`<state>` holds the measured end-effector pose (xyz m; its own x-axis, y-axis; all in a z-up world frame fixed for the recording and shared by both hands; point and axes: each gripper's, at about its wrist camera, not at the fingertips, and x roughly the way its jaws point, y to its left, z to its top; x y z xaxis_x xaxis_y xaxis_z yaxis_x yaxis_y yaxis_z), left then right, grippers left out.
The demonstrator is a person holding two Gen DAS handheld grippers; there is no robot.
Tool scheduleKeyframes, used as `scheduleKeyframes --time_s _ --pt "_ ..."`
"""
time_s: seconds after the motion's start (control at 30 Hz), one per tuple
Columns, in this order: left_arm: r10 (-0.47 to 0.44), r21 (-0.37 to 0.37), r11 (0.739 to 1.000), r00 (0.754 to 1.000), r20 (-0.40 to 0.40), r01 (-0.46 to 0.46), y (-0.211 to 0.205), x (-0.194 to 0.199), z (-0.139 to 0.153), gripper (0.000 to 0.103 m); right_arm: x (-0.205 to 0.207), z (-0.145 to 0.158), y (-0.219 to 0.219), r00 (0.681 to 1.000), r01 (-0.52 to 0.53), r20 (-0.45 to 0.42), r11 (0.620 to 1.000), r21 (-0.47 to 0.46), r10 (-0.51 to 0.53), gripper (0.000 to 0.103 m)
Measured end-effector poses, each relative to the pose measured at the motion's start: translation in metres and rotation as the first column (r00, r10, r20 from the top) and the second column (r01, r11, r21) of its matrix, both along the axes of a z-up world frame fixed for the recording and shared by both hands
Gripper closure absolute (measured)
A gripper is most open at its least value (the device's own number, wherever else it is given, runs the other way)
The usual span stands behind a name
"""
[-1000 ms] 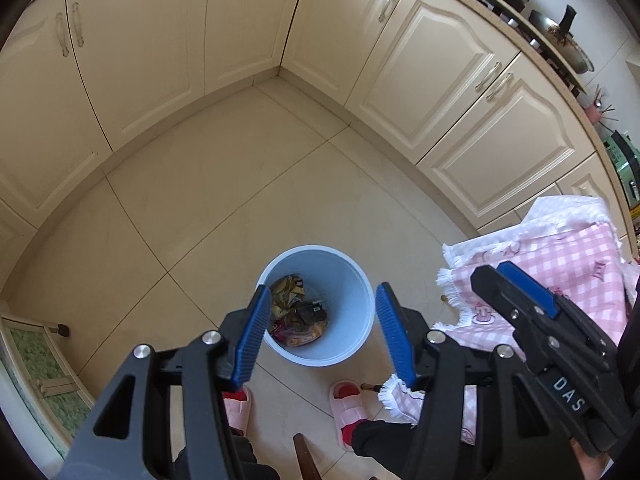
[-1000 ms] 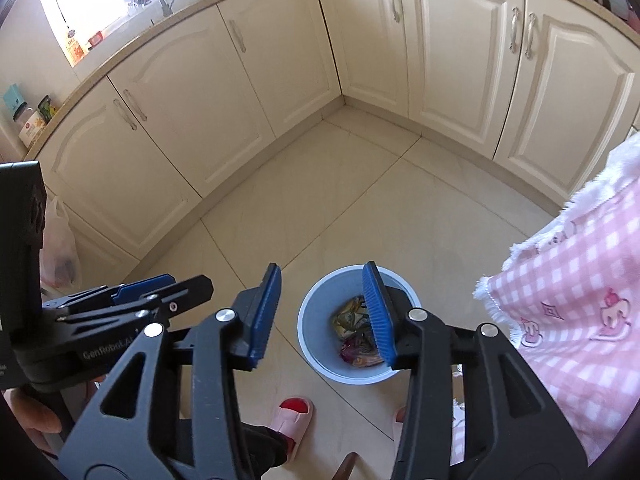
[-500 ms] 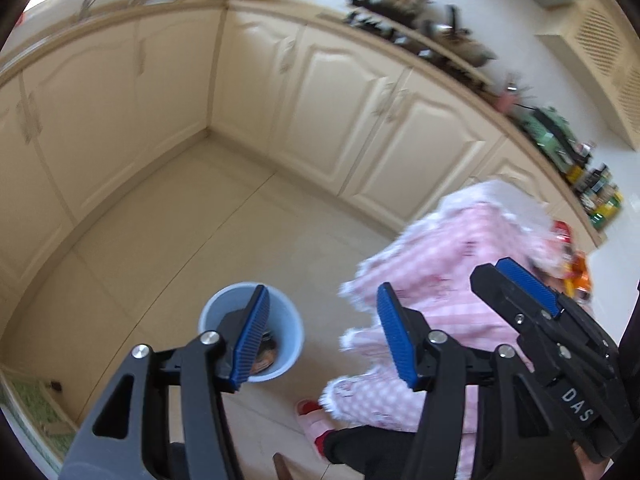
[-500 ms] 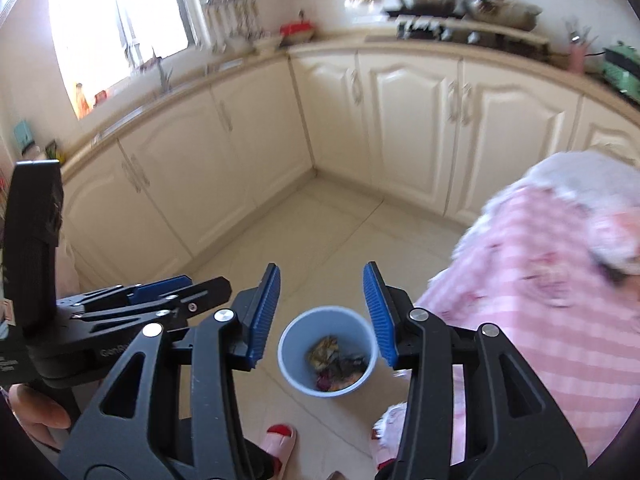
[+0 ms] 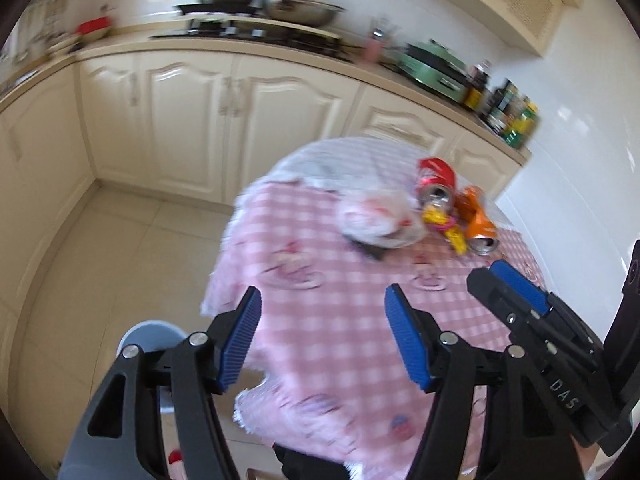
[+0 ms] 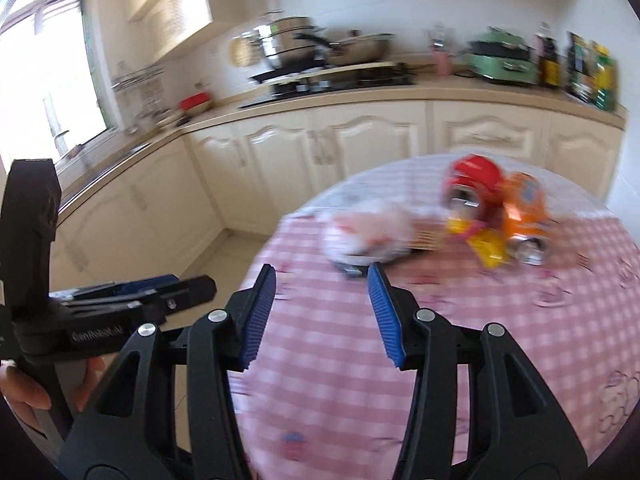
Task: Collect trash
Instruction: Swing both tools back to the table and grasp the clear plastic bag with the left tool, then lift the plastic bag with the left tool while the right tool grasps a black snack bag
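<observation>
Trash lies on a round table with a pink checked cloth (image 5: 320, 320) (image 6: 500, 340): a crumpled white plastic bag (image 5: 378, 216) (image 6: 368, 232), a red can (image 5: 436, 184) (image 6: 472, 184), an orange can (image 5: 478, 220) (image 6: 524, 216) and a yellow wrapper (image 5: 444, 226) (image 6: 486, 246). My left gripper (image 5: 322, 332) is open and empty over the table's near side. My right gripper (image 6: 322, 312) is open and empty, short of the bag. The blue trash bin (image 5: 148, 334) stands on the floor at lower left, partly hidden by my left gripper.
Cream cabinets (image 5: 240, 120) (image 6: 360, 152) run along the walls under a counter with a stove and pots (image 5: 256, 4) (image 6: 304, 52), a green appliance (image 5: 434, 66) (image 6: 504, 60) and bottles (image 5: 508, 108). Tiled floor (image 5: 120, 260) lies left of the table.
Both grippers have swung up and right from above the bin on the floor to face the table with the trash. Both stay open and empty. The view is motion-blurred.
</observation>
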<state>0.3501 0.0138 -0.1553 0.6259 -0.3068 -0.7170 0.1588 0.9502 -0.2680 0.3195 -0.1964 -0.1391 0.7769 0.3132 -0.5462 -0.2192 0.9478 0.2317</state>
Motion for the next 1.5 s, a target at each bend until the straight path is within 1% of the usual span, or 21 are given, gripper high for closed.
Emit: scheduleKeyframes --time_s 0.07,0.23,0.37,0.43,0.57,0.7,0.73,0.77,0.8,0.87,0.97,1.13,1.23,1.33,1.37,1.4,1.47,1.5 --pt "-0.036 0.015 0.999 0.999 0.007 0.036 -0.020 0.012 -0.001 0.040 0.005 -0.007 -0.023 0.999 0.043 -0.020 0.999 0.011 -0.043 0.055" --pt "-0.071 0.037 0.997 0.997 0.001 0.071 -0.052 0.042 -0.010 0.040 0.016 -0.021 -0.059 0.993 0.109 -0.056 0.994 0.024 -0.107 0.054" --pt "-0.070 0.059 0.996 0.997 -0.015 0.071 -0.067 0.073 -0.026 0.040 0.031 -0.027 -0.072 0.988 0.141 -0.074 0.989 0.035 -0.138 0.051" --pt "-0.061 0.069 0.996 0.998 -0.023 0.063 -0.072 0.084 -0.031 0.040 0.037 -0.030 -0.076 0.986 0.148 -0.080 0.988 0.035 -0.145 0.051" --pt "-0.061 0.041 0.997 0.998 -0.029 0.062 -0.076 0.105 -0.040 0.040 0.051 -0.035 -0.082 0.984 0.155 -0.100 0.987 0.044 -0.150 0.051" --pt "-0.048 0.049 0.998 0.998 -0.045 0.050 -0.078 0.118 -0.049 0.040 0.060 -0.041 -0.079 0.982 0.150 -0.124 0.987 0.058 -0.142 0.050" --pt "-0.045 0.057 0.997 0.998 -0.038 0.047 -0.078 0.119 -0.050 0.047 0.063 -0.043 -0.077 0.982 0.149 -0.129 0.987 0.057 -0.140 0.050" --pt "-0.043 0.063 0.997 0.999 -0.026 0.044 -0.078 0.118 -0.050 0.056 0.065 -0.044 -0.075 0.981 0.147 -0.133 0.988 0.055 -0.138 0.050" --pt "-0.047 0.059 0.997 0.999 -0.026 0.048 -0.078 0.118 -0.051 0.057 0.066 -0.045 -0.073 0.981 0.144 -0.136 0.988 0.054 -0.136 0.050" --pt "-0.048 0.027 0.998 0.999 -0.022 0.048 -0.072 0.116 -0.052 0.064 0.069 -0.048 -0.069 0.981 0.138 -0.147 0.989 0.055 -0.128 0.050" --pt "-0.055 0.004 0.999 0.999 -0.003 0.055 -0.064 0.110 -0.049 0.070 0.073 -0.050 -0.060 0.981 0.126 -0.158 0.991 0.054 -0.116 0.050" --pt "-0.027 -0.054 0.998 0.998 0.061 0.031 -0.043 0.089 -0.035 0.073 0.081 -0.053 -0.038 0.977 0.101 -0.192 0.994 0.048 -0.090 0.048" --pt "0.017 -0.054 0.998 0.994 0.106 -0.011 -0.025 0.074 -0.025 0.073 0.088 -0.054 -0.021 0.974 0.089 -0.214 0.995 0.036 -0.079 0.047" --pt "0.070 -0.023 0.997 0.987 0.144 -0.067 -0.005 0.061 -0.020 0.073 0.096 -0.055 -0.002 0.969 0.092 -0.234 0.995 0.039 -0.080 0.047" --pt "0.088 -0.016 0.996 0.985 0.151 -0.086 0.002 0.058 -0.020 0.073 0.098 -0.056 0.002 0.968 0.095 -0.237 0.995 0.042 -0.082 0.044" --pt "0.098 -0.015 0.995 0.984 0.152 -0.096 0.008 0.058 -0.019 0.073 0.102 -0.056 0.010 0.966 0.105 -0.242 0.994 0.034 -0.093 0.037" --pt "0.115 -0.017 0.993 0.982 0.147 -0.113 0.019 0.055 -0.020 0.073 0.106 -0.057 0.020 0.964 0.129 -0.235 0.992 0.012 -0.123 0.030" --pt "0.126 -0.018 0.992 0.981 0.146 -0.125 0.027 0.054 -0.021 0.073 0.110 -0.059 0.027 0.960 0.156 -0.231 0.987 -0.024 -0.157 0.029"
